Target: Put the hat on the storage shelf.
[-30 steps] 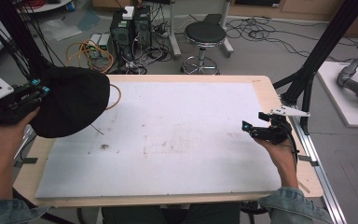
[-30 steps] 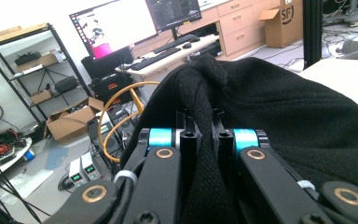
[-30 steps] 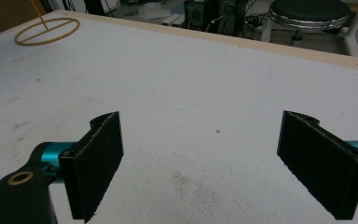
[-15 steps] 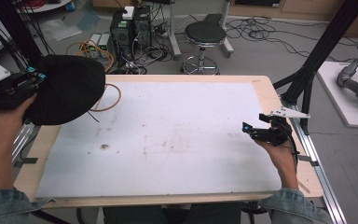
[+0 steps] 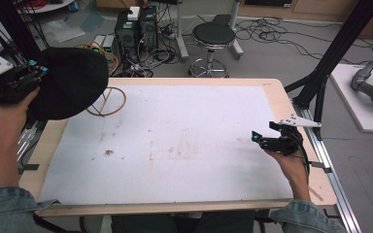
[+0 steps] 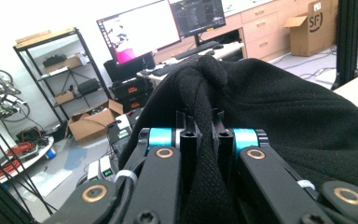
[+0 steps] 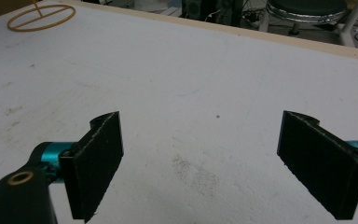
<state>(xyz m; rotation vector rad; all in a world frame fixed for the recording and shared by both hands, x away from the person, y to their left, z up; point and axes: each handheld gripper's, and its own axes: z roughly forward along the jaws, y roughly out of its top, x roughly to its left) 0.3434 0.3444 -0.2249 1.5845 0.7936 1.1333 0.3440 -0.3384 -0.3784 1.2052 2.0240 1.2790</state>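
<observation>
1. The left gripper (image 5: 26,80) was clamped on a bunched fold of the black knitted hat (image 5: 70,87); in the left gripper view its jaws stood close together with the dark cloth (image 6: 200,116) pinched between them, so the hat hung from that one pinch, clear of the table (image 5: 272,90), over its far left corner.
2. Gripping a gathered fold rather than a single edge probably kept the soft fabric from slipping out; the rest of the hat (image 6: 298,112) sagged to one side of the jaws.
3. The right gripper (image 5: 264,141) rested low at the table's right edge, its jaws wide apart with nothing between them; in the right gripper view (image 7: 200,163) bare white tabletop (image 7: 205,79) showed through the gap; it seemed parked out of the way, ready to help if needed.
4. A tan wire ring (image 5: 108,102), seemingly a hat stand's base, lay on the table just beside and partly under the hanging hat; the same ring (image 7: 41,16) sat at the far corner in the right gripper view.
5. Little stood in the way; only the ring lay near the hat, and it could snag the cloth if the hat were lowered there.
6. Beyond the table stood a round stool (image 5: 213,36), computer boxes (image 5: 136,26) and loose cables on the floor.
</observation>
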